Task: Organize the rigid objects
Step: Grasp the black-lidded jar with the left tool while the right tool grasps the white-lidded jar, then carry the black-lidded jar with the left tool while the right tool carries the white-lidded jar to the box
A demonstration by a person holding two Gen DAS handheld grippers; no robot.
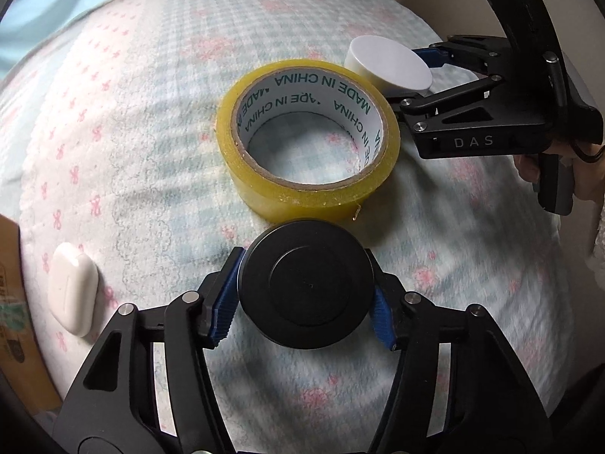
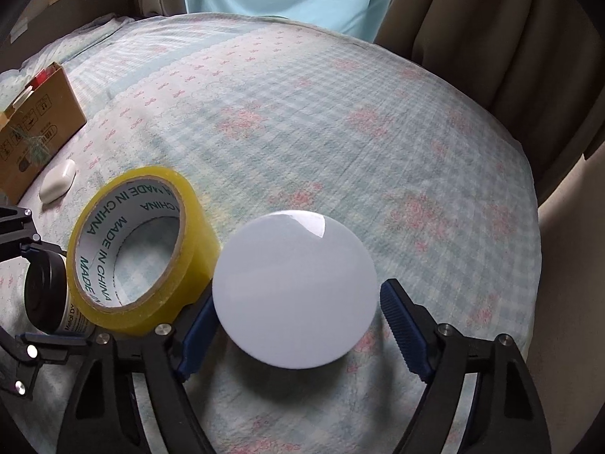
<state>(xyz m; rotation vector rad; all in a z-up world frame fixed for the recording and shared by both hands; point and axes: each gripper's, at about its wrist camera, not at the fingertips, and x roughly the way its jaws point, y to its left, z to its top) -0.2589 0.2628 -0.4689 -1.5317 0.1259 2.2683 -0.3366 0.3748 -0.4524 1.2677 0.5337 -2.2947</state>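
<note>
Starting at the far left of the tape roll (image 1: 308, 140), the white earbud case (image 1: 73, 289) lies alone on the checked bedspread (image 1: 151, 113), a cardboard box (image 2: 36, 121) beyond it. Coming in toward the roll, here's the left gripper (image 1: 306, 295) pointing steeply down with the black-lidded jar (image 1: 307, 283) square between its blue pads (image 1: 223, 312); both pads look pressed to the lid's rim, so I'd call that a grip, jar upright and just touching the near side of the roll. The roll itself lies flat, hole up, dead centre. On its other side, the white round container (image 2: 295, 289) stands upright, nudged against the roll's wall, and the right gripper (image 2: 295, 325) straddles it. The left pad (image 2: 198, 335) seems to be on it, but there's a visible gap at the right pad, so not clamped yet, jaws partly spread around it. What matters next, I reckon: each round thing sits straight ahead between its own claw's fingers, axis vertical, so the right only needs to squeeze before lifting clear of the roll.
</note>
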